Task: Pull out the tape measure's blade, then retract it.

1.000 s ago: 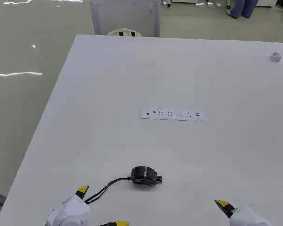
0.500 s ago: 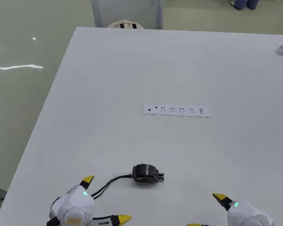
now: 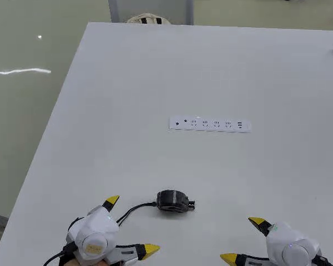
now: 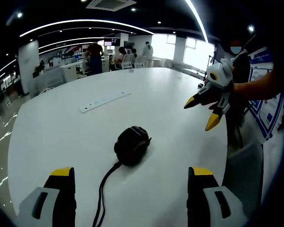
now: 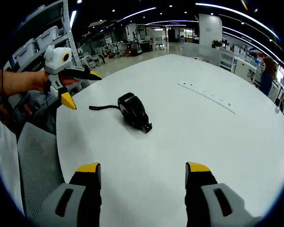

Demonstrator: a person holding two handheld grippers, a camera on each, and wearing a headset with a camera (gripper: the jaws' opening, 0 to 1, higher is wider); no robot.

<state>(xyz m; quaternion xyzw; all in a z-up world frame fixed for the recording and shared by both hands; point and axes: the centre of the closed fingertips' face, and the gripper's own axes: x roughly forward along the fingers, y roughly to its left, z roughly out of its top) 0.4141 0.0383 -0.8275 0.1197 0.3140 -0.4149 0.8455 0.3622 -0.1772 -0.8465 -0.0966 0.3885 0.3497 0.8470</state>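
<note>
The tape measure (image 3: 173, 200) lies flat on the white table (image 3: 155, 72), close to the person's edge of it. It is a black case with the blade wound in and just the end hook poking out on its right. A black strap (image 3: 134, 210) trails from the tape measure's left end back toward the person.

The left gripper (image 3: 131, 225) hovers just left of the tape measure and nearer the person, over the strap. Its 2 yellow-tipped jaws are spread wide with nothing between them. In its own view, the left gripper (image 4: 130, 172) has the tape measure (image 4: 131, 144) straight ahead between the jaws, not touched. The right gripper (image 3: 243, 239) hangs to the right of the tape measure, a little apart, and its jaws are just as wide and empty.

Well beyond the tape measure a white power strip (image 3: 210, 124) lies flat. Farther off, at the far edge, stands a chair (image 3: 150, 11).
</note>
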